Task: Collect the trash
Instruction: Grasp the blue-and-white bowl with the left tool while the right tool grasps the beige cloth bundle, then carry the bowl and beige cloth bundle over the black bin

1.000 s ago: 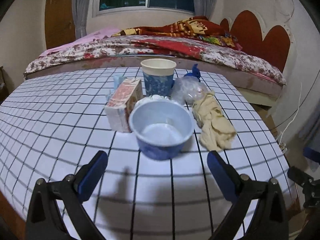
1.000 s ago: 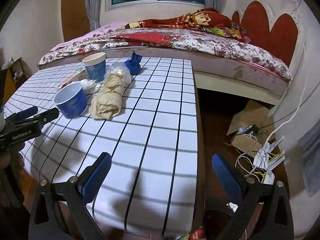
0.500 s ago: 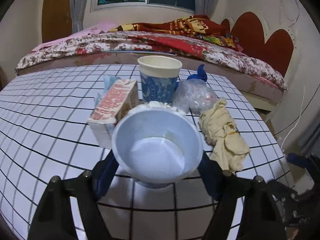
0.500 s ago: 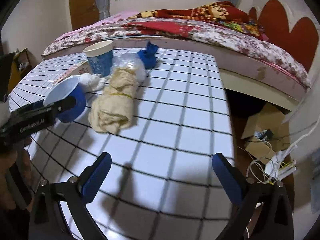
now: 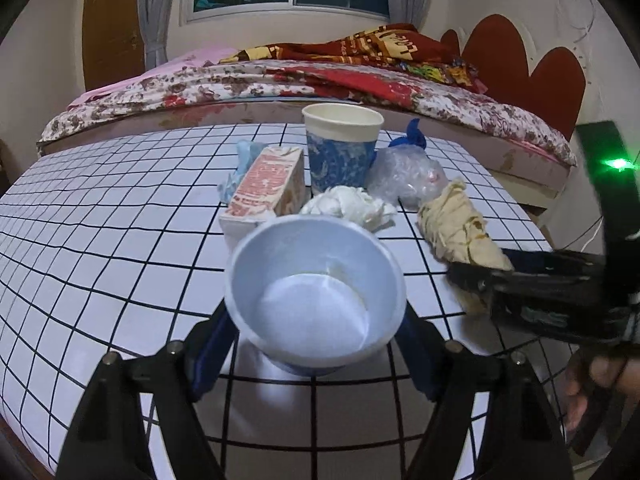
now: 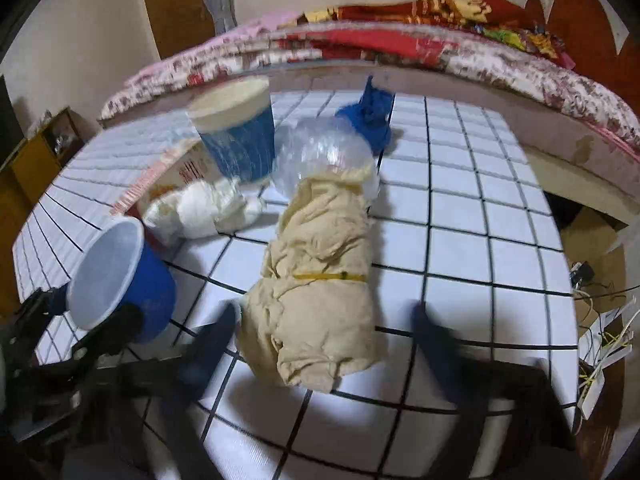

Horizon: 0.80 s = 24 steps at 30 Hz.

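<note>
Since the earlier frames the right gripper (image 6: 320, 344) has swung in across the table (image 6: 460, 208) from its far side to the beige bundle (image 6: 316, 280), and the left gripper (image 5: 316, 336) has closed in around the blue bowl (image 5: 316, 292), which now stands tilted rather than flat. The left jaws press both sides of the bowl just under its rim; in the right view the bowl leans with its mouth turned toward the left gripper. The right jaws have just been closing, with the near end of the bundle between them; that view is motion-blurred, and whether the pads press the cloth cannot be told. From the left view the right gripper reaches in from the right edge, its tip over the bundle's near end, a hand (image 5: 596, 384) below it. The bundle lies lengthwise on the gridded cloth, a yellow band around it. Behind the bowl: a crumpled white tissue (image 5: 348, 206), a carton (image 5: 266, 188) on its side, an upright paper cup (image 5: 340, 148), a clear plastic bag (image 5: 404, 176) beside the cup, and a blue knotted bag (image 5: 410, 136) farther back. A bed (image 5: 280, 84) runs along the table's far edge.
</note>
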{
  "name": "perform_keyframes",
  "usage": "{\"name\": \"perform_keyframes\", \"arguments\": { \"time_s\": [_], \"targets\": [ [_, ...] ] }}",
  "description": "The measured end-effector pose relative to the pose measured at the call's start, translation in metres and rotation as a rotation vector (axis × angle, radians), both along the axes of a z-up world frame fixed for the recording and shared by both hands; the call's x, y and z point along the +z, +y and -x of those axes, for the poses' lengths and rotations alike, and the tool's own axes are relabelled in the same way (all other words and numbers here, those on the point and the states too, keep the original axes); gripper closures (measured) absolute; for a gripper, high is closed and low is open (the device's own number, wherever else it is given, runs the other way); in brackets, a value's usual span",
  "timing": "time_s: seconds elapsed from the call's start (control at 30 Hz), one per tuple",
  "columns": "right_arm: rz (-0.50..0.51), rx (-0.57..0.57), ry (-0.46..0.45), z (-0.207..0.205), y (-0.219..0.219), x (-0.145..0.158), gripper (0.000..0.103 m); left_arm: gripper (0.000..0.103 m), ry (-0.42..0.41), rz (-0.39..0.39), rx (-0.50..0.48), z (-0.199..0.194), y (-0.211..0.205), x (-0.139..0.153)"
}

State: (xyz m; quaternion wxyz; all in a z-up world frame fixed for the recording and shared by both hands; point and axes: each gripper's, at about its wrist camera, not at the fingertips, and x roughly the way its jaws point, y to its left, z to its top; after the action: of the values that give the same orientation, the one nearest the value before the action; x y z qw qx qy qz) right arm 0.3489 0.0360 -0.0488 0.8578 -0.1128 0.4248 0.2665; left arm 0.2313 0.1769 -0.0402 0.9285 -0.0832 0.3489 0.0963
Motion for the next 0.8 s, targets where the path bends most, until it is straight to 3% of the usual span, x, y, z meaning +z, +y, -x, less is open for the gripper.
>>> {"name": "perform_keyframes", "arguments": {
  "time_s": [0.03,0.07,0.27,0.8],
  "targets": [
    [-0.01,0.013,0.009,0.003,-0.002,0.002,0.078,0.027,-0.006,-0.002,-0.003,0.002,-0.002,0.001],
    [-0.026,0.016,0.01,0.007,-0.005,0.005,0.079,0.027,-0.011,-0.005,-0.007,0.004,-0.004,0.003],
    [-0.024,-0.013,-0.096,0.046,-0.047,0.029,0.079,0.027,-0.037,0.004,-0.031,0.019,-0.02,0.007],
    [-0.022,-0.141,-0.18,0.124,-0.178,0.072,0.079,0.027,-0.098,-0.009,-0.162,0.065,-0.095,0.03]
  ]
}}
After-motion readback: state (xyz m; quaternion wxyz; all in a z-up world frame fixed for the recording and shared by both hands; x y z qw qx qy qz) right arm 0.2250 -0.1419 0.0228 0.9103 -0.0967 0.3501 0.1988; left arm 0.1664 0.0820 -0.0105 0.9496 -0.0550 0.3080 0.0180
